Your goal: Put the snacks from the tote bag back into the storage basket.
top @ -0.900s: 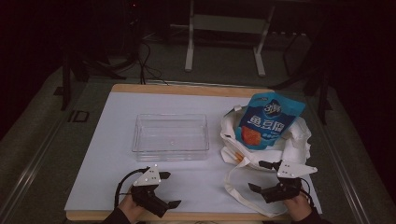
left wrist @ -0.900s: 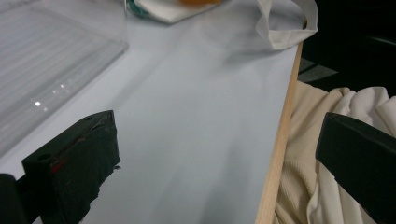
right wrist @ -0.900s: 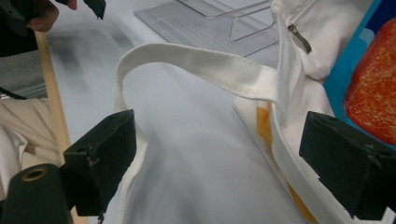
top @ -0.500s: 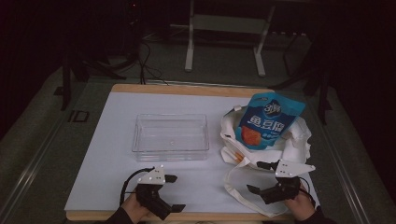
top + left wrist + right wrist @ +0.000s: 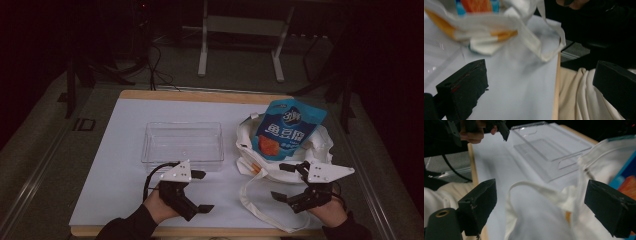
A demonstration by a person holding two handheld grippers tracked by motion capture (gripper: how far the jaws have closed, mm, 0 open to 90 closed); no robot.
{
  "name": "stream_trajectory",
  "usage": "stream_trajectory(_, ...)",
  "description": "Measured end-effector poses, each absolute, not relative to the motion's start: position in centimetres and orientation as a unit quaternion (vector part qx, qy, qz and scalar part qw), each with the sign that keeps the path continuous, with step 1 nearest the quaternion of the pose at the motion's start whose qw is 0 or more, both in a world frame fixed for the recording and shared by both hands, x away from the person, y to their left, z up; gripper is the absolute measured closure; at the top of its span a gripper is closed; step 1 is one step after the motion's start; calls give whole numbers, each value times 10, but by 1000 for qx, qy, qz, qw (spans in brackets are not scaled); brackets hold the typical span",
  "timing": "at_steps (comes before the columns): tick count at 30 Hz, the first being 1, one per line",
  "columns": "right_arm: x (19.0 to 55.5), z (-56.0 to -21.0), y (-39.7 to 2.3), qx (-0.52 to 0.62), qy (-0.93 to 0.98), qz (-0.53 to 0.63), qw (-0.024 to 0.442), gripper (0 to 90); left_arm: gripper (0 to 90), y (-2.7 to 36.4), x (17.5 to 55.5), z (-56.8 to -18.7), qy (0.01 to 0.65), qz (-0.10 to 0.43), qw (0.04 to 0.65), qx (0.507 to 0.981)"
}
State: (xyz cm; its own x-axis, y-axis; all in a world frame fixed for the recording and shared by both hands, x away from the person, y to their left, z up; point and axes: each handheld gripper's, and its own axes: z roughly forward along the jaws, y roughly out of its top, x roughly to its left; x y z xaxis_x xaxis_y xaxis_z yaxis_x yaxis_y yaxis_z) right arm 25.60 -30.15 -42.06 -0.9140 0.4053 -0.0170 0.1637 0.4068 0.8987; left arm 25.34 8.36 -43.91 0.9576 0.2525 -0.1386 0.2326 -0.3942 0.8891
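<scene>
You had a dim high view: only the white table [image 5: 125,165] was lit, surroundings went near black. Your left gripper view was soft, the tote bag [image 5: 529,37] blurred. Your right gripper view had glare on the clear tray [image 5: 549,145]; nearest cloth was out of focus.

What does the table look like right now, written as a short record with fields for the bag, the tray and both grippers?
surface: white table top
bag: white cloth tote bag, lying flat on the right side of the table
in bag: blue snack pouch, sticking out of its mouth
tray: clear plastic rectangular tray, empty, left of the bag
left gripper: open, holding nothing
right gripper: open, over the bag's strap, not gripping
</scene>
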Motion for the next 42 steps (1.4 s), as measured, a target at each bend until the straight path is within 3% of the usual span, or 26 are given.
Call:
stream_trajectory(21,286,-387,-361,211,796,538,177,127,0,29,335,-395,109,56,577,808)
stream_trajectory(30,303,-387,-386,239,786,532,206,136,0,6,365,-399,110,59,569,813)
stream_trajectory(42,333,-404,-407,279,779,522,208,168,0,-27,407,-416,122,58,557,819)
